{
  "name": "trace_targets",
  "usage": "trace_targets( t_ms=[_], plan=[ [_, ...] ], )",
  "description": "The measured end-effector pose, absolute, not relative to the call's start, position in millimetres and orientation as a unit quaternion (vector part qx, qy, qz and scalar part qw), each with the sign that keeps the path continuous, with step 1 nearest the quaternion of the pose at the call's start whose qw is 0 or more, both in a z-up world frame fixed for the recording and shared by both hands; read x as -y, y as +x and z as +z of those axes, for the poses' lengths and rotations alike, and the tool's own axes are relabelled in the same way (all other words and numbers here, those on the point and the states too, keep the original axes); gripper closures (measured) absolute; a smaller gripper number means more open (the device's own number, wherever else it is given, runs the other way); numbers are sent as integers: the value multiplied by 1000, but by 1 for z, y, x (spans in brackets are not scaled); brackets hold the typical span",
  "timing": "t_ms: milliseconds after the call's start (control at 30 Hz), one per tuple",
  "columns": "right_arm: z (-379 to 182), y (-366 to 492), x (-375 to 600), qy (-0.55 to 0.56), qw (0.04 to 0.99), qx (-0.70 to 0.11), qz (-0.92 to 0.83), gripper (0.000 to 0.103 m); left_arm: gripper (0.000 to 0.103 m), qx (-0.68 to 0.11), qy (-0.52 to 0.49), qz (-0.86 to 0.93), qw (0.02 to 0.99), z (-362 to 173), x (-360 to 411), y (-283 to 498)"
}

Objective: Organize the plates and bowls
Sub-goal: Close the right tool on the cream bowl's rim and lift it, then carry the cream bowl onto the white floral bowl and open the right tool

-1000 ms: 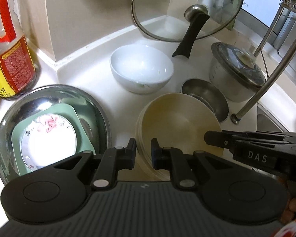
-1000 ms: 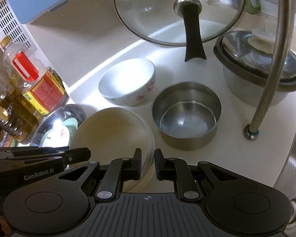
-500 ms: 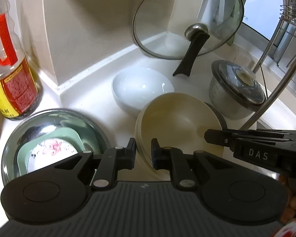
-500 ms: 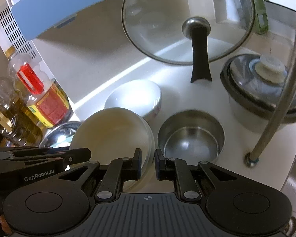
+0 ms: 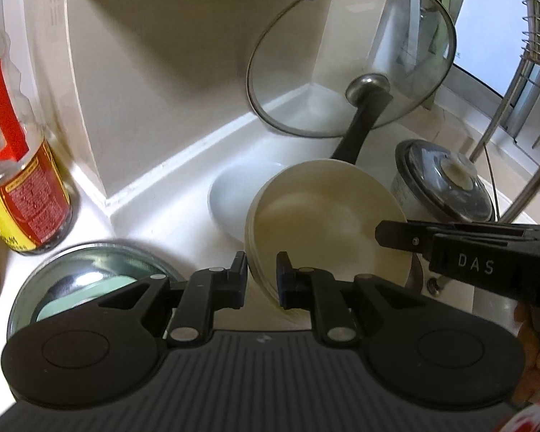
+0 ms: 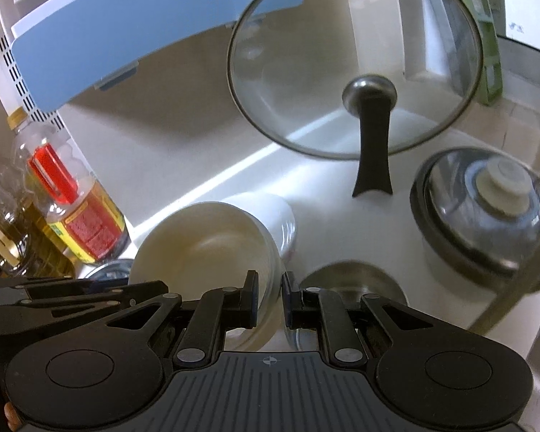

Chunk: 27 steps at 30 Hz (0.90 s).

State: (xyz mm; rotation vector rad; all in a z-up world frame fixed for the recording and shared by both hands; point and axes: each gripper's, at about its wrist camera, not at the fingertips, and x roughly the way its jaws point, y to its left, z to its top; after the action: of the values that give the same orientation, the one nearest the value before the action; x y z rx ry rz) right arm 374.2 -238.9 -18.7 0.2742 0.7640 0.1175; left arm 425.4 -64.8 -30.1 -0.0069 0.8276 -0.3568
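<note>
Since both grippers pinch opposite edges of the cream bowl stack (image 5: pixel 327 223), it's now off the counter and tilted, hanging in front of the white ceramic bowl (image 5: pixel 230 201) & partly covering it; a sec ago the stack sat lower, beside the steel bowl (image 6: pixel 352 280), w/ the white bowl fully in view behind. Left gripper (image 5: pixel 262 273) has its jaws pressed nearly together on the stack's near-left rim; right gripper (image 6: pixel 270 298) likewise clamps the near-right rim, seen from the left cam as the black arm marked DAS. Looks like the lift is done and the carry is under way, prob. toward nesting in the white bowl, though the destination isn't certain. Further out: the steel plate (image 5: pixel 72 270) w/ a green dish on it at lower left, oil bottle (image 5: pixel 14 187) beyond, glass lid (image 6: pixel 356 61) leaning in the corner, lidded pot (image 6: pixel 486 216) at right. Two-handed rim grip on a stack: a slip could let it slide apart.
</note>
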Motion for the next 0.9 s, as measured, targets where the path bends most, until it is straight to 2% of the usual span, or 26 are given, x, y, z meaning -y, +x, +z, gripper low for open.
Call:
trace_targets(
  t_ms=[900],
  plan=[
    [-49,463,248,118,917,-373,83,89,88,-394,-12,-116,912,-49,76,493]
  ],
)
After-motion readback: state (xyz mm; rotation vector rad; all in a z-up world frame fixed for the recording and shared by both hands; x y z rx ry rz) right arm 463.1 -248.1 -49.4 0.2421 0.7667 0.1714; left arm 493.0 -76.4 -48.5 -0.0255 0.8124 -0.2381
